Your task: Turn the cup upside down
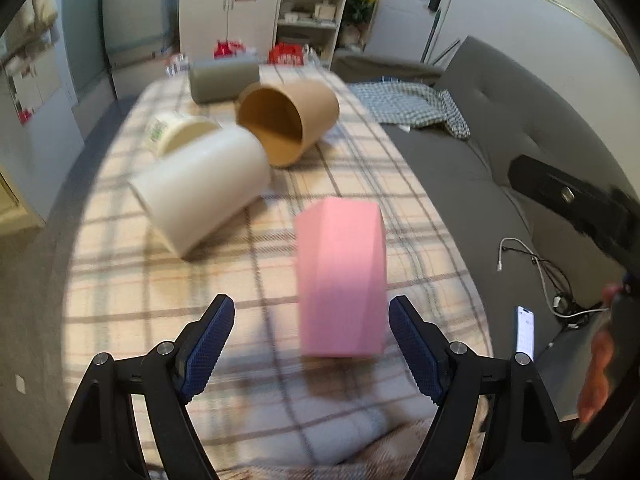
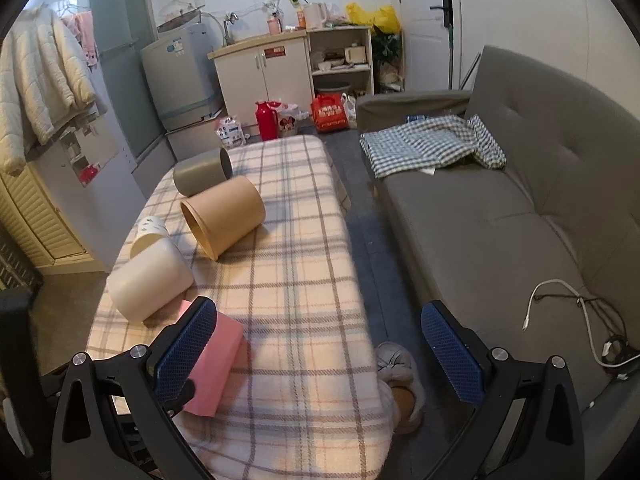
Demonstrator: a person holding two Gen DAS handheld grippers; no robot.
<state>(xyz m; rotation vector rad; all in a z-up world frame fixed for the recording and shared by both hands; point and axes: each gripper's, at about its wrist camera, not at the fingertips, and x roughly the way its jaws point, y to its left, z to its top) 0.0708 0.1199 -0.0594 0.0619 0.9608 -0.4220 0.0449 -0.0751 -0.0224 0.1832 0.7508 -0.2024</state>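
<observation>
Left wrist view: five cups on the plaid tablecloth [image 1: 352,176]. One pink cup [image 1: 342,280], faceted, stands with closed end up and no opening showing, nearest the camera. One white cup [image 1: 200,192] lies on its side left of it. One cream cup with green print [image 1: 176,132] lies behind the white one, touching or just beside it, partly hidden. One brown cup [image 1: 288,120] lies on its side, mouth toward the camera. One grey-green cup [image 1: 224,78] lies on its side at the far end.

Around: grey sofa [image 1: 520,136] right of the table, checked cloth [image 1: 416,106] on it, white cable [image 1: 532,272] and a lit phone [image 1: 525,330] lower right. Cabinet [image 1: 228,20] and shelf unit [image 1: 312,16] at the back. Frame is motion-blurred.

Left gripper [image 1: 311,344]: jaws wide apart, holding nothing. Pink cup sits between the fingers, closer to the right one; whether it touches that pad can't be told.

Right wrist view: right gripper [image 2: 318,354] wide open, empty, over the table's near right edge. Its left finger [image 2: 186,354] overlaps the pink cup [image 2: 214,364] in view; contact unclear. White cup [image 2: 150,284], brown cup [image 2: 224,214], grey-green cup [image 2: 202,176] all clear of it. A slippered foot [image 2: 400,380] shows on the floor between table and sofa [image 2: 500,216].
</observation>
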